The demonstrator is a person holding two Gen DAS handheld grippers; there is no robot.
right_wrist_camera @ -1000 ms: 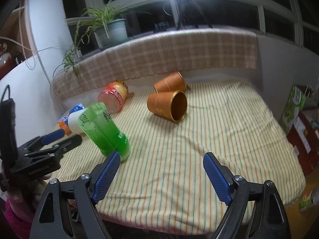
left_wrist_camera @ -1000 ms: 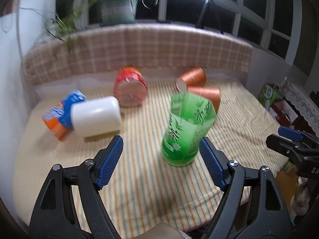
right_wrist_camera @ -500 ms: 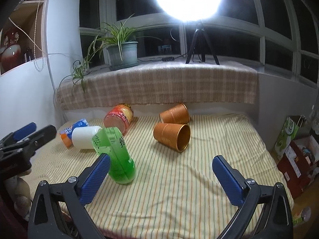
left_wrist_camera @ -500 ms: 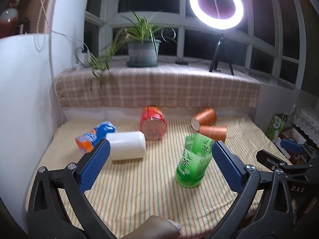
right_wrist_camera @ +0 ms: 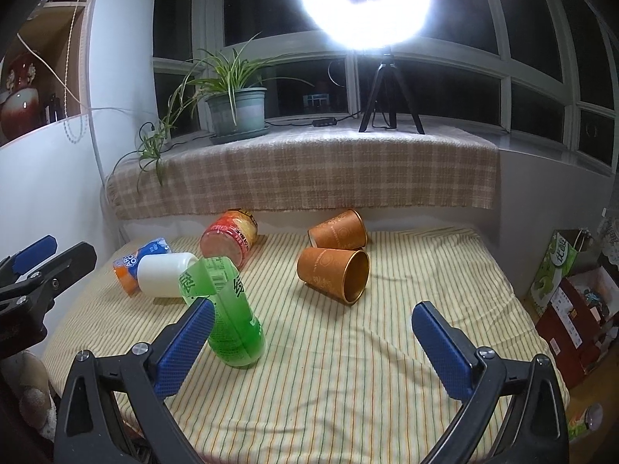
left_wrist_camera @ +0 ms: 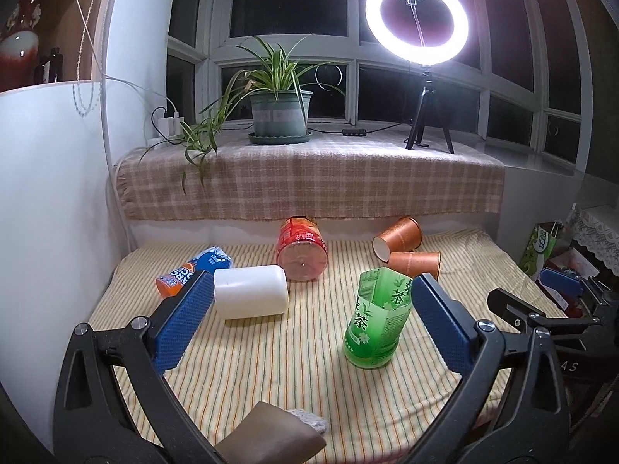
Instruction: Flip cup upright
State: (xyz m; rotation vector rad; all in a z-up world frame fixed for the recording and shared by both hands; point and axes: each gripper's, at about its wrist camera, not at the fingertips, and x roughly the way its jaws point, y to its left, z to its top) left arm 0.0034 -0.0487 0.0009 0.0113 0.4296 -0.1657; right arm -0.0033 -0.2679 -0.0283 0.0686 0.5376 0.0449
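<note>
A green cut-bottle cup [left_wrist_camera: 377,319] stands upright, leaning a little, on the striped cloth; it also shows in the right wrist view [right_wrist_camera: 228,317]. My left gripper [left_wrist_camera: 309,323] is open and empty, held back from the cup. My right gripper [right_wrist_camera: 309,344] is open and empty, the green cup just beyond its left finger. Two orange paper cups [right_wrist_camera: 334,272] [right_wrist_camera: 338,230] lie on their sides behind. A white cup [left_wrist_camera: 251,295], a red cup [left_wrist_camera: 301,249] and a blue-orange cup [left_wrist_camera: 189,274] also lie on their sides.
The striped cloth [right_wrist_camera: 348,367] covers the table, with a checked ledge [left_wrist_camera: 309,178] behind it. A potted plant [left_wrist_camera: 278,112] and a ring light [left_wrist_camera: 418,19] stand on the ledge. Boxes [right_wrist_camera: 572,301] sit at the right, off the table.
Both grippers have pulled back and up from the table. The green cup stays standing where it was left. Both grippers stay open.
</note>
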